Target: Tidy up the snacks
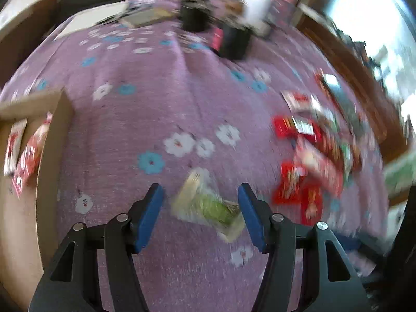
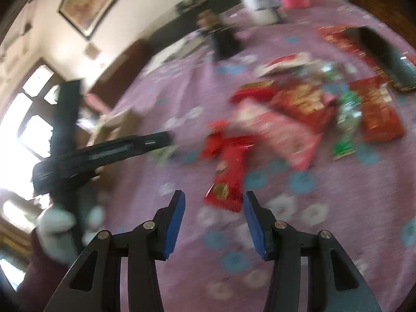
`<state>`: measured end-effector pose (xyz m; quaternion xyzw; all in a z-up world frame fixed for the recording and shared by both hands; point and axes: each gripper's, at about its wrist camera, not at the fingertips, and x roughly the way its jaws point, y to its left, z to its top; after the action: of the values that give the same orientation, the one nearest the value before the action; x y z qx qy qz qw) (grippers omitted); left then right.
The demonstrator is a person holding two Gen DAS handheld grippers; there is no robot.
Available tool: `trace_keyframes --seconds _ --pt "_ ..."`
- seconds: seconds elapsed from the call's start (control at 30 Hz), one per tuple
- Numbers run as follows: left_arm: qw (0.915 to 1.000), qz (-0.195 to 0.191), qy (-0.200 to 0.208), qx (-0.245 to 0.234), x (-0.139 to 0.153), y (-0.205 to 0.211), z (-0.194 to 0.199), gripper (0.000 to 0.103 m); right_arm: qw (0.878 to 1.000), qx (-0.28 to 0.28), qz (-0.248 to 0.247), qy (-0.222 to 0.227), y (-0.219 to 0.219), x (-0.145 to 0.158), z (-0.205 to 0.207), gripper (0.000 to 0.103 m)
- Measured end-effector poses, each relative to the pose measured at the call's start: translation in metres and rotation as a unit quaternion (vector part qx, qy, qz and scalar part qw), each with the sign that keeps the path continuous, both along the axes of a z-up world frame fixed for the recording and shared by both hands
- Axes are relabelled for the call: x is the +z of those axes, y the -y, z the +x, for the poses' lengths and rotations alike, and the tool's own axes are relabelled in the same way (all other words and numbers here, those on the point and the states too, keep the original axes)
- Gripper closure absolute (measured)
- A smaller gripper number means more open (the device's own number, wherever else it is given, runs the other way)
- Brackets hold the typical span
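Both fisheye views are smeared by motion blur. Window daylight blows out white. Edges bend and darken.

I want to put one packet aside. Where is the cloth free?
Free: the tablecloth between the cardboard box and the snack pile, short of the black containers. Crowded: the pile itself.

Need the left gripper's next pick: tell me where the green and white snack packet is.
In the left wrist view, the green and white packet lies on the purple flowered cloth between the open left gripper fingers, left of the red packets.
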<state>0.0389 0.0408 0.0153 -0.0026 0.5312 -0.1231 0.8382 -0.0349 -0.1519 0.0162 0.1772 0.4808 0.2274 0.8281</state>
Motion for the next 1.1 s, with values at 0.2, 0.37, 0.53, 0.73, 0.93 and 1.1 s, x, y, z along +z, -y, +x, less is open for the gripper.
trace_keyframes --seconds 0.2,0.37,0.53,0.73,0.93,1.1 --pt "0.9951 0.013 -0.017 -0.096 0.008 0.002 -0.043 0.053 1.0 -0.015 -0.019 0.014 0.008 0.005 -0.006 0.053" --pt "0.9988 -0.007 0.004 -0.048 0.022 -0.023 -0.056 0.053 0.999 -0.037 -0.018 0.016 0.017 0.004 -0.004 0.048" --pt "0.9993 -0.032 0.014 0.007 0.018 -0.025 -0.037 0.053 0.997 -0.051 -0.045 0.031 -0.004 0.007 0.012 0.047" --pt "0.9996 -0.006 0.02 0.02 0.002 -0.007 -0.019 0.053 0.989 -0.065 -0.123 0.043 -0.021 0.002 0.018 0.071" --pt "0.9976 0.044 0.049 0.023 -0.002 0.005 -0.017 0.053 0.99 -0.068 -0.118 0.04 -0.011 -0.001 0.013 0.078" --pt "0.9962 0.059 0.058 0.025 -0.001 0.004 -0.013 0.081 0.989 -0.066 -0.125 0.045 -0.013 0.001 0.009 0.079"
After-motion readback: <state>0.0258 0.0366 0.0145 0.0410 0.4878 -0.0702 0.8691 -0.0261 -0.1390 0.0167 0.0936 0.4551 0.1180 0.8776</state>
